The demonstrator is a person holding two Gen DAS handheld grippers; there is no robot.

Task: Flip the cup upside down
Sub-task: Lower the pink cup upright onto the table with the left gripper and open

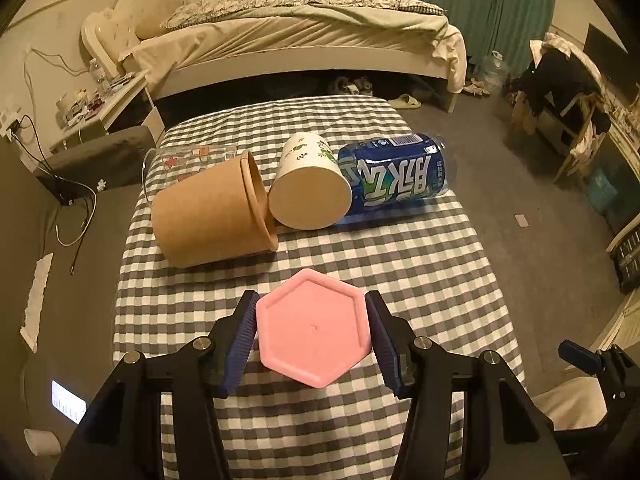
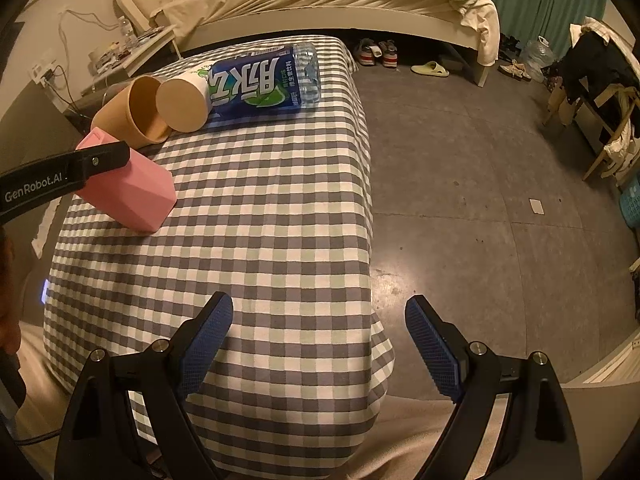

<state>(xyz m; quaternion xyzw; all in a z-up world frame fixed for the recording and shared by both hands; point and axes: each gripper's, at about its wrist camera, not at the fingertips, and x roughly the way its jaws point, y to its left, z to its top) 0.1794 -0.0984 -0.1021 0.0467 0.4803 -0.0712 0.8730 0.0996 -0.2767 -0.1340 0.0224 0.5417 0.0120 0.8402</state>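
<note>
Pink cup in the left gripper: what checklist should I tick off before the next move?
1. Fingers of left gripper on both sides of pink cup: ok.
2. Firm grip: cannot tell.
3. Cup tilted, low corner touching the checked table: ok.
4. Apart from brown paper cup: ok.
5. Right gripper open, away from the cup: ok.

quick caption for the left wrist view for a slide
Left tongs clamp a pink hexagonal plastic cup, base toward the camera, above the grey-checked tablecloth.
</note>
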